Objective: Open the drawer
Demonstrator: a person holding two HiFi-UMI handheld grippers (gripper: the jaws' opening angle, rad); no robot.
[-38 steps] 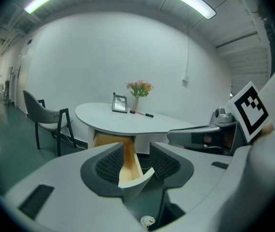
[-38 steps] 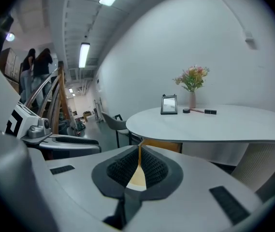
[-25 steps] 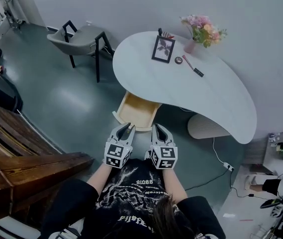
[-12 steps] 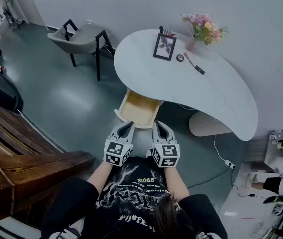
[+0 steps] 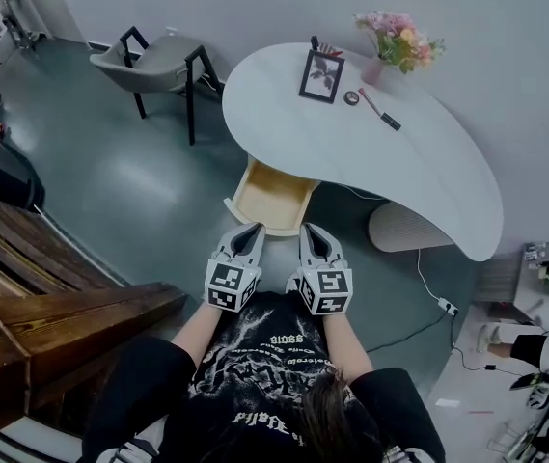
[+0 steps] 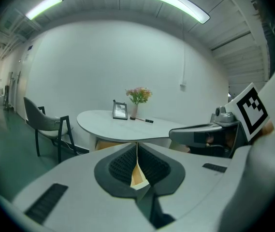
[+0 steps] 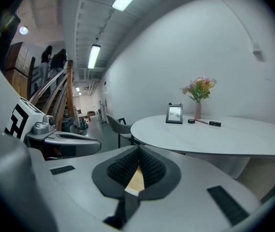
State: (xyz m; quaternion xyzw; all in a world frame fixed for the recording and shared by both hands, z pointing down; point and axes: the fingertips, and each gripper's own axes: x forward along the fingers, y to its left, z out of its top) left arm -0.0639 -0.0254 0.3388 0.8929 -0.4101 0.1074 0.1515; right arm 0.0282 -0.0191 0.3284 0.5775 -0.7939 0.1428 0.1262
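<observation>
- Left gripper point(image 5: 254, 230): jaws pressed together, nothing between them.
- Right gripper point(image 5: 311, 230): jaws pressed together, empty.
- Both tips sit near the front of the pulled-out drawer point(image 5: 274, 197).

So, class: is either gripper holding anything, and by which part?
Nothing is held. The left gripper and right gripper are both shut on nothing, in front of the open drawer.

Upright picture frame point(image 5: 321, 75) beside vase of flowers point(image 5: 397, 46) on white table point(image 5: 409, 172), grey chair point(image 5: 158, 70) standing beyond, wooden staircase point(image 5: 52, 326) at left
</observation>
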